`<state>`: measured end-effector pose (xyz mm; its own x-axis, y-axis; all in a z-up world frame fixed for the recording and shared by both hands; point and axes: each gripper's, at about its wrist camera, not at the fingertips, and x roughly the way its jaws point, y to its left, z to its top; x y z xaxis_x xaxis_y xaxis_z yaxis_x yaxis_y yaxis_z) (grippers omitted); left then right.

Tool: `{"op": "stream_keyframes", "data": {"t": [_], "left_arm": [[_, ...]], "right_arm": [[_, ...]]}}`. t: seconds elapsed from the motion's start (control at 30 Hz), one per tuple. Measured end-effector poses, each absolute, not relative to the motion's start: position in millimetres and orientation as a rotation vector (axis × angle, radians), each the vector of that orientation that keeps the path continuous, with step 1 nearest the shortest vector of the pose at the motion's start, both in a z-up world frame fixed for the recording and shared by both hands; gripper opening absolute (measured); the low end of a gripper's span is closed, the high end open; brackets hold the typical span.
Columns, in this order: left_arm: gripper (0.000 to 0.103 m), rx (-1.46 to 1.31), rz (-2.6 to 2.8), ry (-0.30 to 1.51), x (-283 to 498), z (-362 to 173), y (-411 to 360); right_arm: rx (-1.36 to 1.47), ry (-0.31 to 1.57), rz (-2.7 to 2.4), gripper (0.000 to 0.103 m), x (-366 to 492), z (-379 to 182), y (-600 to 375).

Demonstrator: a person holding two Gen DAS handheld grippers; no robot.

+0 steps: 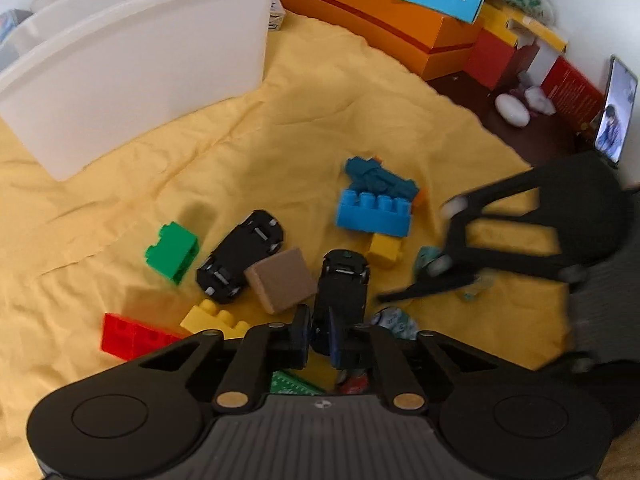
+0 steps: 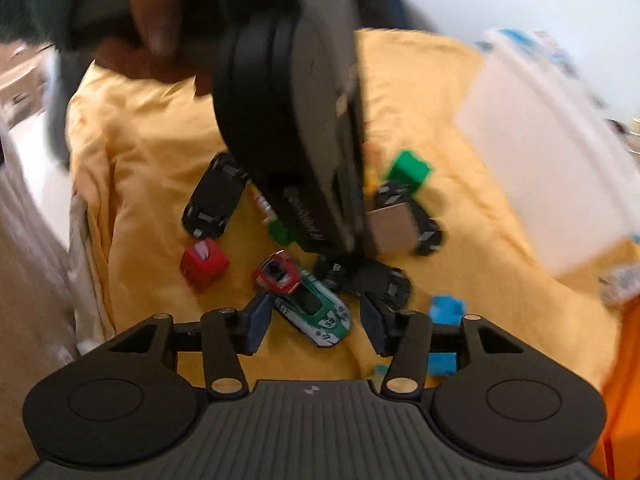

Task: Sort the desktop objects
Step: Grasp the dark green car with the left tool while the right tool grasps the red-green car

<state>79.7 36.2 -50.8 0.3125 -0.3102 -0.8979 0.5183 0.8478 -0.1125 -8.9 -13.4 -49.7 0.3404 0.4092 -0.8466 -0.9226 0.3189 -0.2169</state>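
Clamping a black toy car (image 1: 343,280) by its near end, the left gripper (image 1: 320,334) has its jaws pressed together on the car's body, which lies belly-up on the yellow cloth (image 1: 280,120) over the bench. A second upturned black toy car (image 1: 240,257) lies just to its left, touching a brown block (image 1: 280,280). Around them sit a green brick (image 1: 173,251), a red brick (image 1: 132,338), a yellow brick (image 1: 216,318) and a blue brick (image 1: 374,214) with a dark teal toy (image 1: 378,178) behind it. The white plastic bin (image 1: 140,60) stands well apart at the far left. The right gripper (image 2: 314,328) hovers with jaws apart over a green-and-white race car (image 2: 316,314), not pressing it; a red toy car (image 2: 278,272) touches that car's far end.
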Motion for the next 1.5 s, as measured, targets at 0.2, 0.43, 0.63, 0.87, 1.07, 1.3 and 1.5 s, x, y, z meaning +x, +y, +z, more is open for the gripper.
{"op": "stream_keyframes", "data": {"t": [0.2, 0.43, 0.63, 0.87, 1.07, 1.3, 1.5], "left_arm": [[0.035, 0.175, -0.586, 1.163, 83, -57, 34], [0.028, 0.136, -0.602, 1.163, 82, -65, 19], [0.028, 0.556, -0.483, 1.030, 42, -54, -18], [0.035, 0.607, -0.564, 1.007, -4, -52, -32], [0.040, 0.476, -0.554, 1.023, -15, -44, -32], [0.041, 0.339, -0.510, 1.064, -2, -56, -16], [0.033, 0.201, -0.488, 1.104, 3, -64, -3]], "right_arm": [[-0.659, 0.906, 1.000, 0.034, -6, -41, -29], [-0.396, 1.054, 0.780, 0.034, -26, -46, -75], [-0.304, 1.045, 0.559, 0.034, -8, -44, -101], [-0.292, 1.052, 0.544, 0.034, -8, -44, -111], [-0.290, 1.073, 0.580, 0.034, -9, -44, -108], [-0.286, 1.029, 0.612, 0.051, -7, -44, -103], [-0.323, 1.041, 0.612, 0.033, -10, -53, -98]]}}
